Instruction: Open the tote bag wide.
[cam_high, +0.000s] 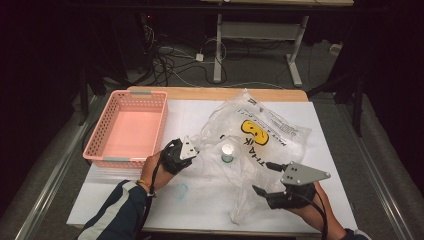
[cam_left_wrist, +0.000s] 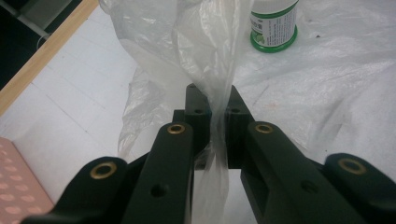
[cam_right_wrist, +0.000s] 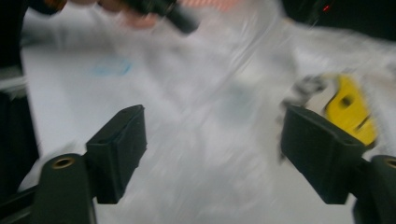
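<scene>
Bag (cam_high: 260, 135) edge clamped in left gripper (cam_left_wrist: 214, 116); right gripper (cam_right_wrist: 212, 149) released; bottle (cam_high: 228, 151) still inside, basket (cam_high: 131, 127) unfilled.

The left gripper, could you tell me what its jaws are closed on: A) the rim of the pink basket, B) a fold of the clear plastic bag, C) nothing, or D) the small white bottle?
B: in the left gripper view, the left gripper has its jaws pinched on a gathered fold of the clear plastic bag, while the bottle stands apart beyond it.
</scene>
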